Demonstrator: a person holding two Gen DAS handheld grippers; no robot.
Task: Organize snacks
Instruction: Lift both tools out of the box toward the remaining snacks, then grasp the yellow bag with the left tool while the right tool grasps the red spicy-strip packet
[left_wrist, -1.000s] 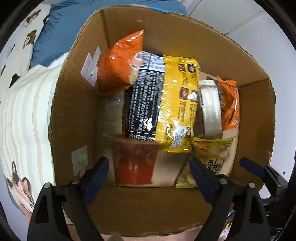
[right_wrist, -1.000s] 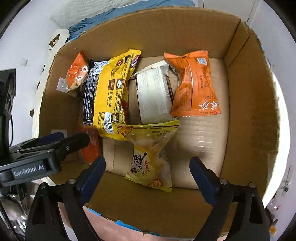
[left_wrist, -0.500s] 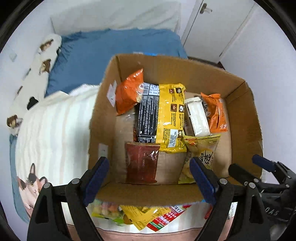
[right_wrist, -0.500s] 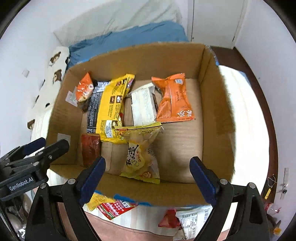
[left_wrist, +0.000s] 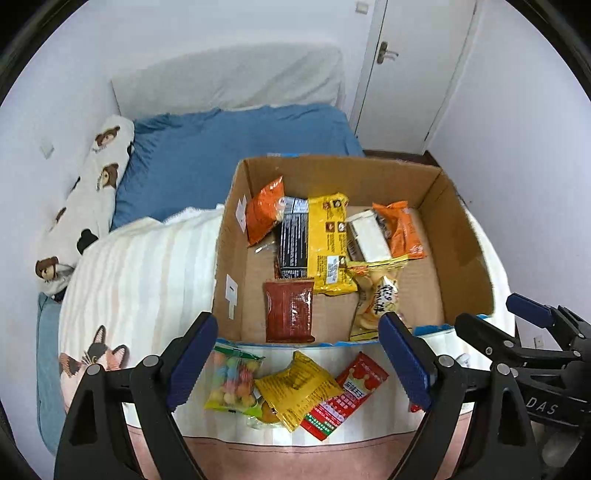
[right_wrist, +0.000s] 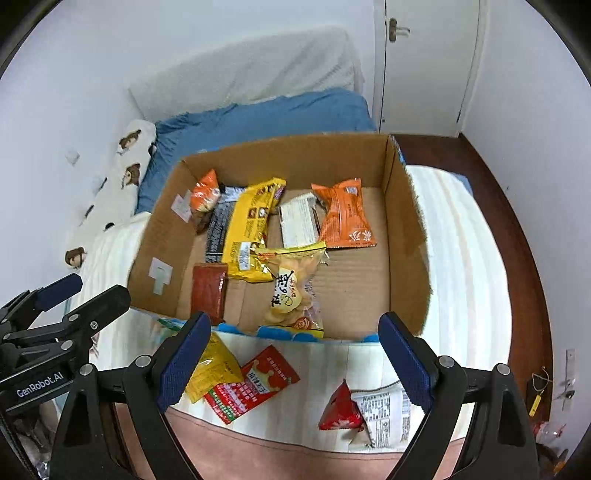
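An open cardboard box (left_wrist: 465, 236) (right_wrist: 406, 221) on the bed holds several snack packets: a dark red packet (left_wrist: 290, 310), a yellow-black packet (left_wrist: 325, 243), an orange packet (right_wrist: 345, 214) and a clear yellow cracker bag (right_wrist: 291, 291). On the blanket in front of the box lie a candy bag (left_wrist: 232, 380), a yellow packet (left_wrist: 295, 387), a red packet (left_wrist: 347, 395) (right_wrist: 251, 384) and a red-white packet (right_wrist: 365, 410). My left gripper (left_wrist: 295, 362) is open and empty above the loose packets. My right gripper (right_wrist: 295, 358) is open and empty beside it.
The box sits on a striped white blanket (left_wrist: 147, 280) with a cat print, over a blue sheet (left_wrist: 221, 147). A bear-print pillow (left_wrist: 92, 199) lies at the left wall. A white door (left_wrist: 413, 74) and dark wooden floor (right_wrist: 498, 184) are at the right.
Both grippers have pulled back and up out of the box, still open and empty. The loose packets on the blanket in front of the box have come into view.
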